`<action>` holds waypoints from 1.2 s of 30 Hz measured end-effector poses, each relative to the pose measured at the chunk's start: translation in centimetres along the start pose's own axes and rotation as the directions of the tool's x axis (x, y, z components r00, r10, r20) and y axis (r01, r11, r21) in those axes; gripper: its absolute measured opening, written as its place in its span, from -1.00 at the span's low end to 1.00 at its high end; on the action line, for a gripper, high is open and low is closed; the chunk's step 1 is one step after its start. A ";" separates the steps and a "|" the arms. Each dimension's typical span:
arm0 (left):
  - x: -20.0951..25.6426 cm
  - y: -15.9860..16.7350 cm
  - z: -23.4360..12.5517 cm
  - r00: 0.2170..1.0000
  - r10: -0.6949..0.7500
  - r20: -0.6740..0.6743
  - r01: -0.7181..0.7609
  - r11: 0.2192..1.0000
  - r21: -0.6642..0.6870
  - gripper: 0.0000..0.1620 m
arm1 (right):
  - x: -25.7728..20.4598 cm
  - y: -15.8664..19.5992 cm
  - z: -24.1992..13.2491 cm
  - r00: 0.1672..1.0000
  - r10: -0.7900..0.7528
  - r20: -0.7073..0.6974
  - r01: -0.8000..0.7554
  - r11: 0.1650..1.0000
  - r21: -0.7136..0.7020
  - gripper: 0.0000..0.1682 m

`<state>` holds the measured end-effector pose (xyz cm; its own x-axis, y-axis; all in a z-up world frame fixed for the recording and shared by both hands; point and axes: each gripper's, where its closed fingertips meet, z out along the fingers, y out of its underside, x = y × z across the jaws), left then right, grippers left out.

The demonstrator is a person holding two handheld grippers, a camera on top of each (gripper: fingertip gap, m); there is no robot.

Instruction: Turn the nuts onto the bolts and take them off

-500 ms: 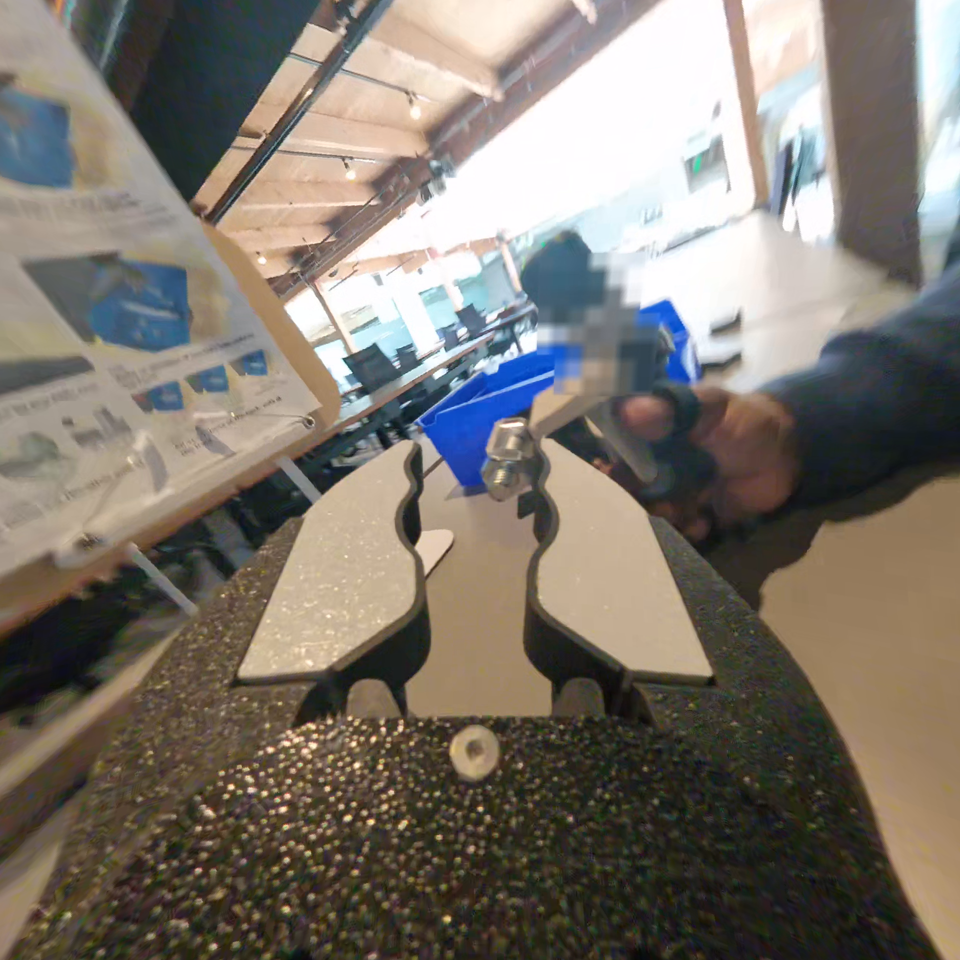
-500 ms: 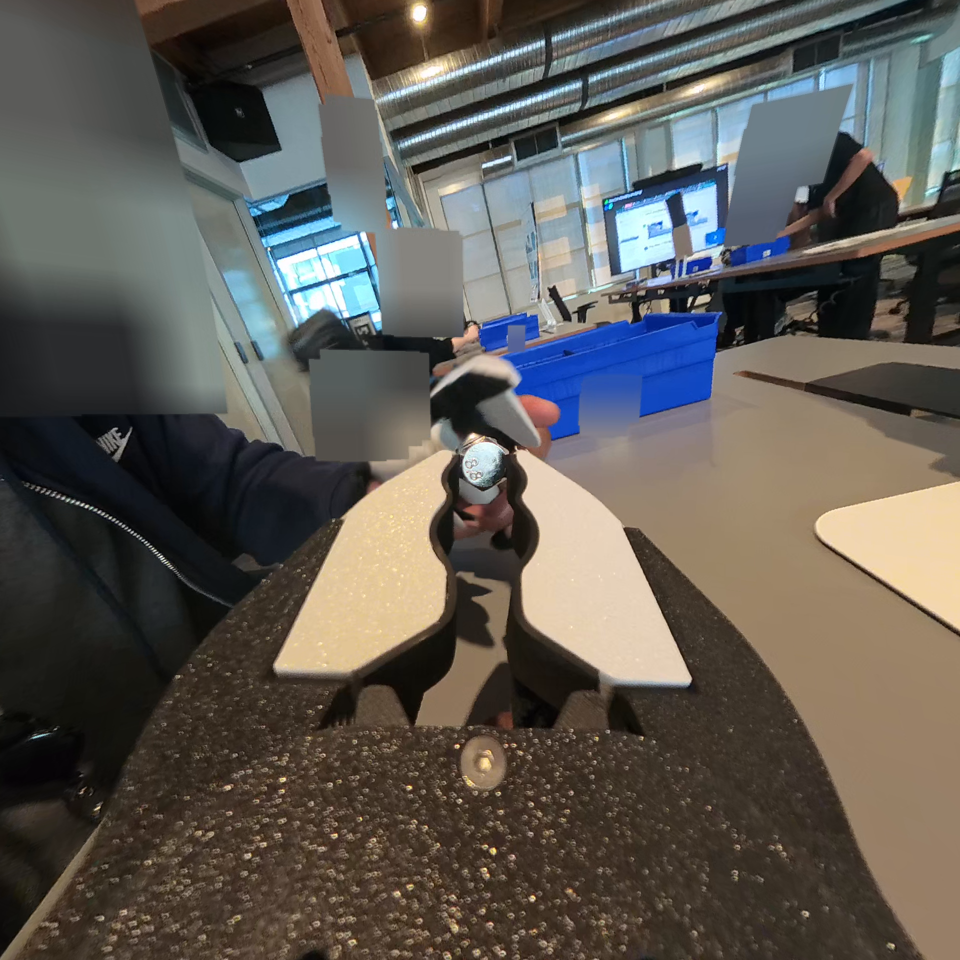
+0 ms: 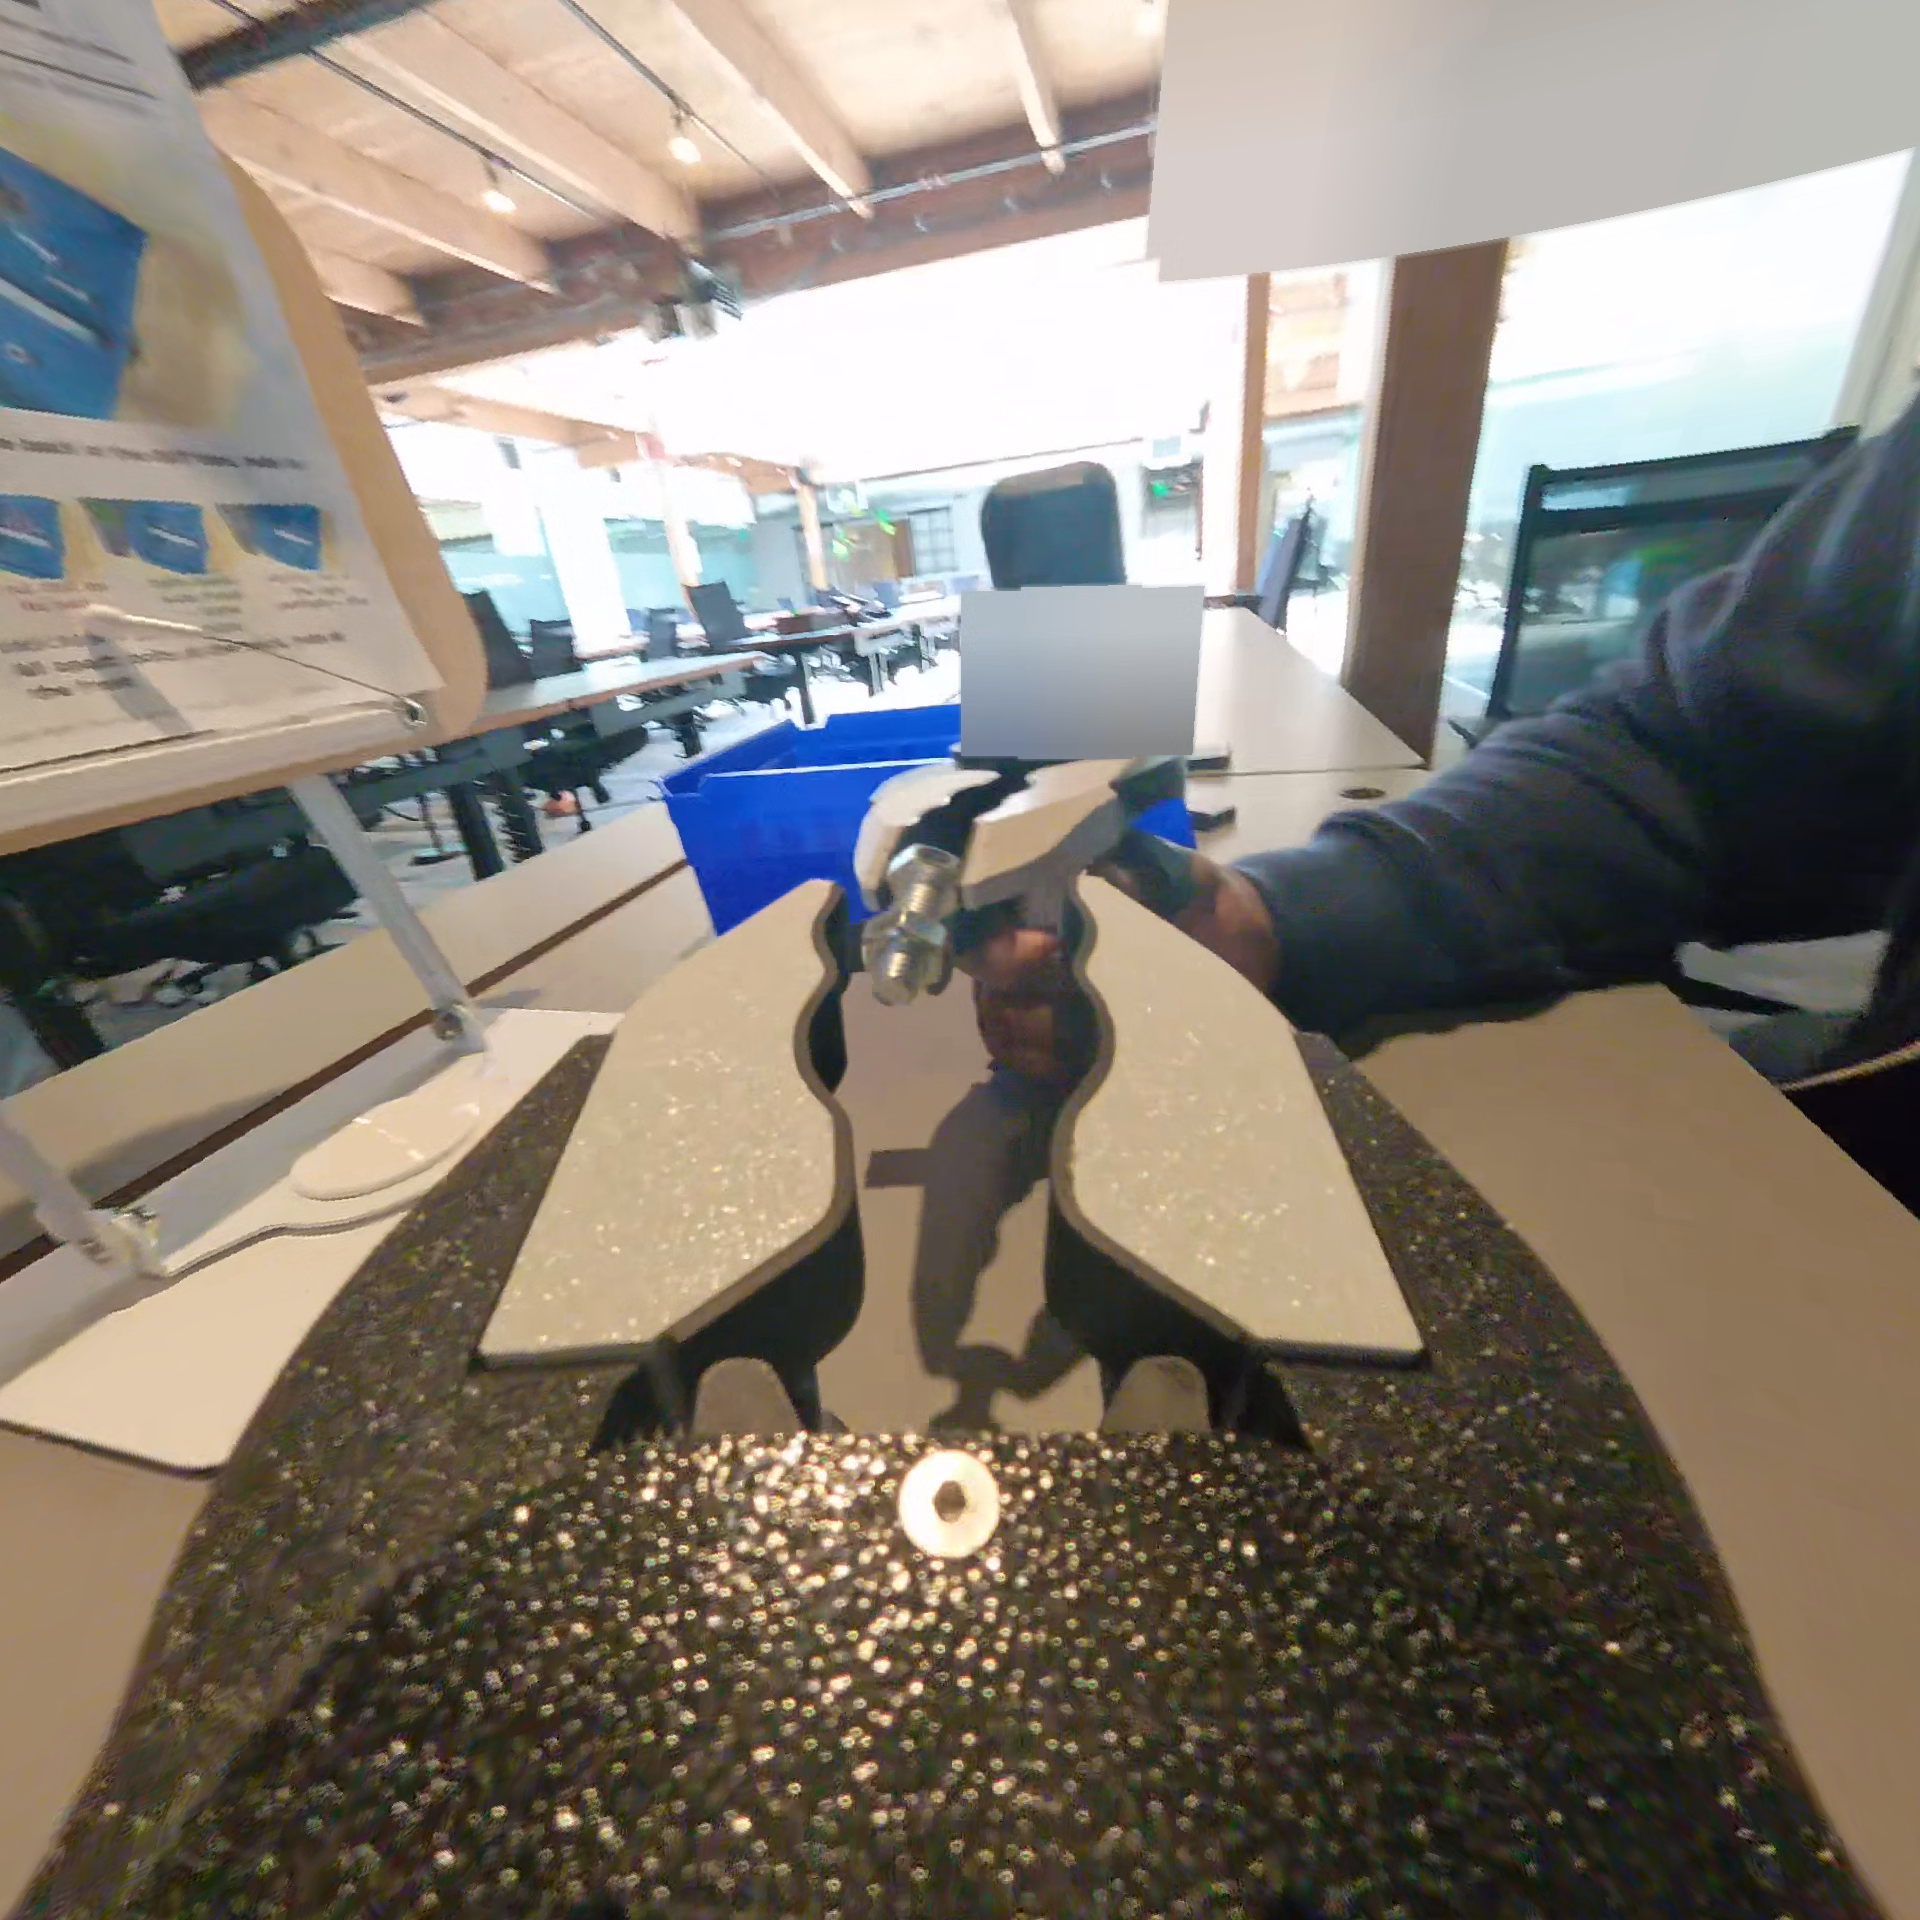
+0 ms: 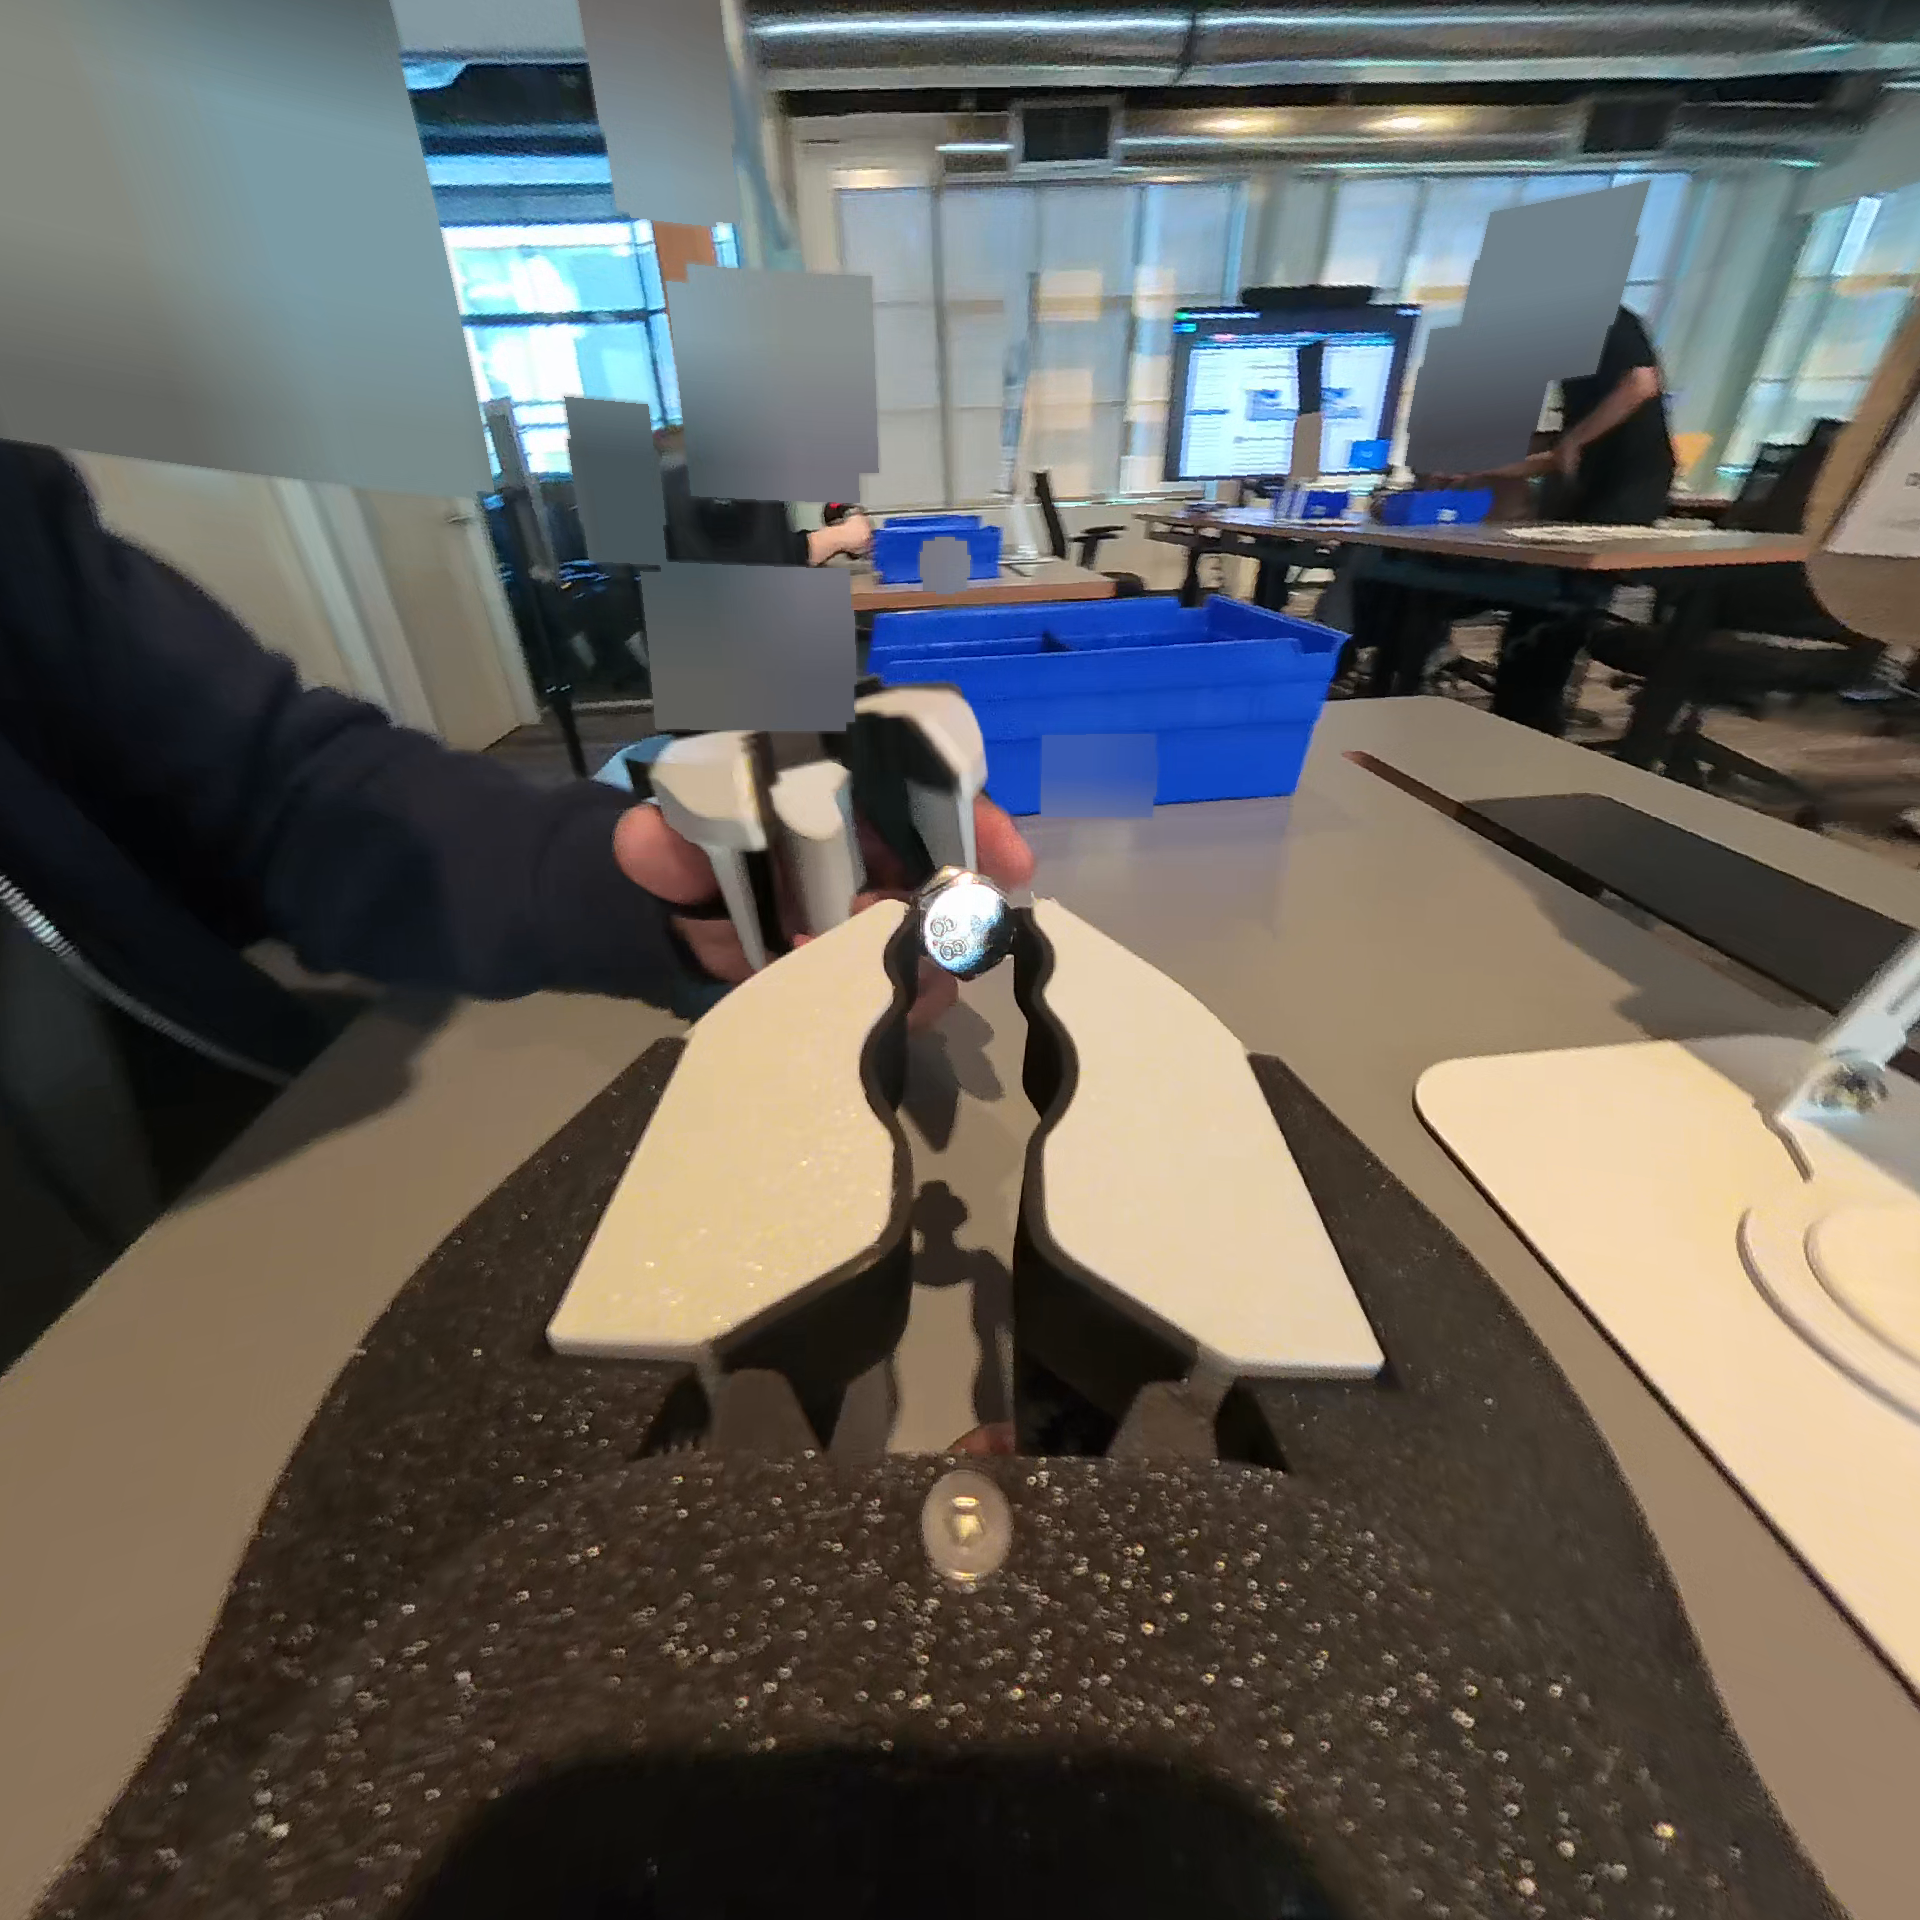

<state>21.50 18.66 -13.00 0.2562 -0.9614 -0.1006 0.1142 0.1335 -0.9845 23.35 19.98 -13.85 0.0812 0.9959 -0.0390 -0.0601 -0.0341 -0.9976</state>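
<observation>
Two grippers face each other above the grey table [image 4: 1351, 935], and only one carries anything. The right gripper [image 4: 961, 940] is clenched on the hex head of a steel bolt [image 4: 964, 928], pinched between the tips of its scalloped fingers. In the left wrist view the same bolt [image 3: 914, 914] juts from those far fingers, shank angled down toward the camera, with a nut [image 3: 906, 964] threaded on near its free end. The left gripper [image 3: 951, 935] stands released, its jaws apart with clear table showing between them; the nut sits just ahead of its tips, a little left of centre, and looks untouched.

Bolt and nut are likely small, rigid, smooth plated steel: light enough, but slippery under flat pads and unforgiving of a skewed pinch. The nut is best taken across two opposite flats, square to the shank, since a grip on the corners would probably slide round. Holding the bolt by the hex head should resist its turning.

Beyond lie a blue bin [image 4: 1101, 665] and a white stand base [image 4: 1621, 1174].
</observation>
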 end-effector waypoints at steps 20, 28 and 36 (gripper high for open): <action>-1.4 1.5 2.3 0.973 -0.224 -0.053 0.222 0.974 -0.045 -0.55 | 0.0 -1.1 -1.5 0.996 0.047 0.082 -0.054 0.995 0.085 -0.81; -0.3 1.4 2.4 0.978 -0.190 -0.087 0.185 0.981 -0.055 -0.65 | 0.0 -1.0 -1.3 0.995 0.061 0.080 -0.067 0.994 0.085 -0.80; -0.2 1.1 2.3 0.991 -0.117 -0.059 0.115 0.992 -0.048 -0.79 | -0.3 -1.1 -0.9 0.993 0.082 0.084 -0.090 0.992 0.092 -0.81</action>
<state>23.77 19.57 -13.68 0.1844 -0.9828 0.0073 0.0970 0.0108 -0.9952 24.27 19.67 -12.80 -0.0084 0.9932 -0.1159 -0.1585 -0.1158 -0.9806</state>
